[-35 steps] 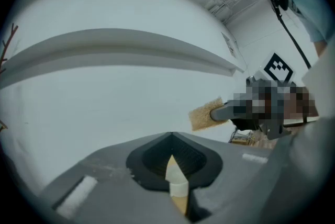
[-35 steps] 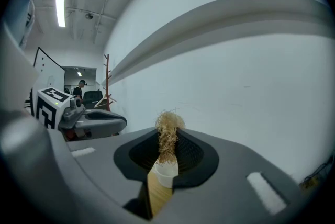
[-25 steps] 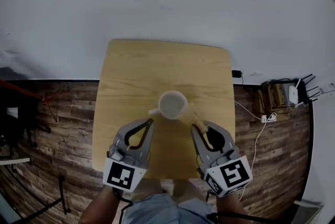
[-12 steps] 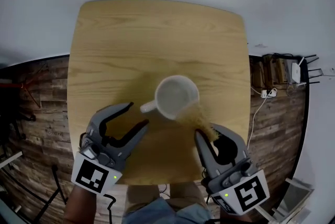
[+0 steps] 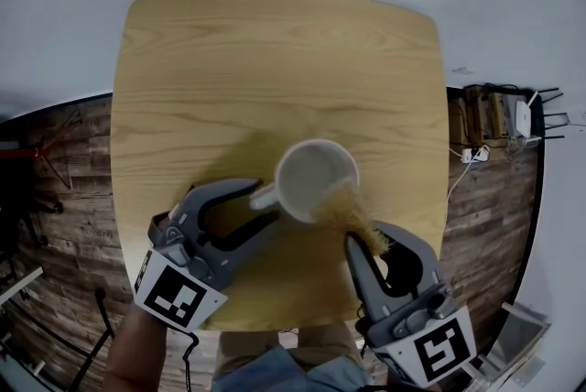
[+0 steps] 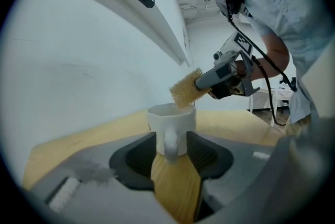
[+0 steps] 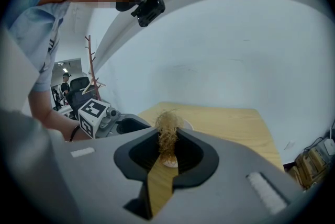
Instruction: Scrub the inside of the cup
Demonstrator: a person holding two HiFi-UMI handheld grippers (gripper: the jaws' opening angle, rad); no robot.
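A white cup (image 5: 314, 178) stands upright on the wooden table (image 5: 238, 60), its handle (image 5: 265, 195) pointing left toward me. My left gripper (image 5: 265, 204) straddles that handle; its jaws are opening and the pads do not press on it. In the left gripper view the handle (image 6: 170, 145) sits in the gap of the left gripper (image 6: 171, 148), in front of the cup (image 6: 172, 121). My right gripper (image 5: 368, 241) is shut on a tan fibrous scrubber (image 5: 344, 207), whose tip rests over the cup's near right rim. The scrubber (image 7: 167, 133) fills the right gripper (image 7: 167, 145).
The table's near edge runs just behind both grippers. On the plank floor to the right lie a router, a power strip and cables (image 5: 499, 120). A white wall rises beyond the table's far edge. A coat stand (image 7: 91, 63) shows in the background.
The left jaws went from shut to wide apart and moved up around the cup's handle. The scrubber moved from beside the cup onto its rim. The view closed in on the table.
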